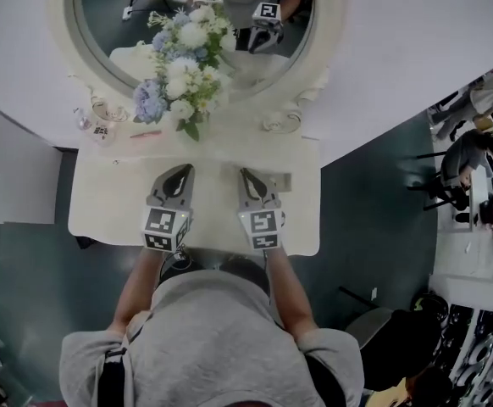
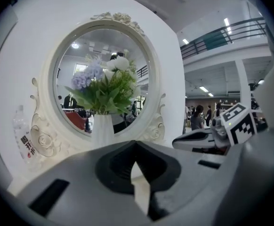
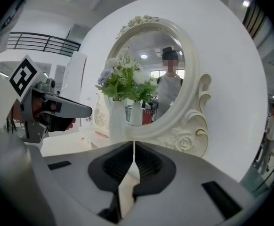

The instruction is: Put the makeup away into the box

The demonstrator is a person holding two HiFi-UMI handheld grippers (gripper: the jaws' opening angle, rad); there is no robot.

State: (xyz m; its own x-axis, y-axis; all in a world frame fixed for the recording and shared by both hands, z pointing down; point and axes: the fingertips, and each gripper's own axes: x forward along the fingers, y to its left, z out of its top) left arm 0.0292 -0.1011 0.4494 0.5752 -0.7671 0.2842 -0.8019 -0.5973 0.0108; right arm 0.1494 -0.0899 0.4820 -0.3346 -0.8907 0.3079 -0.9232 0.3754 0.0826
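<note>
Fingers (image 2: 80, 178) of the left gripper (image 2: 136, 144): tips pressed together, nothing between them. Right gripper (image 3: 133, 144): the same, closed tip to tip and empty. In the head view I see both side by side over the near middle of the vanity table (image 1: 94, 202), pointing toward the mirror (image 1: 69, 24).

Progress, as I judge it: either not begun or between items.
- One thin pink stick (image 1: 145, 133) lies out in the open at the far left of the table. It is just left of the flowers (image 1: 179, 75) and well apart from both grippers. This piece at least is not yet put away.
- I cannot pick out a box with any certainty. A small pale block (image 1: 284, 181) sits just right of the right gripper and may be it, but it is too small to tell.
- A clear bottle (image 1: 94, 125) with red print stands upright farther left, beside the mirror frame. I cannot say whether it counts as makeup.

Look of the stick: short, slender, pink-red and pencil-like, lying flat on the pale top. The right gripper view shows it the same way, low beside the white vase (image 3: 116, 119). My guess is that it rolls easily and wants a pinch across its width.
</note>
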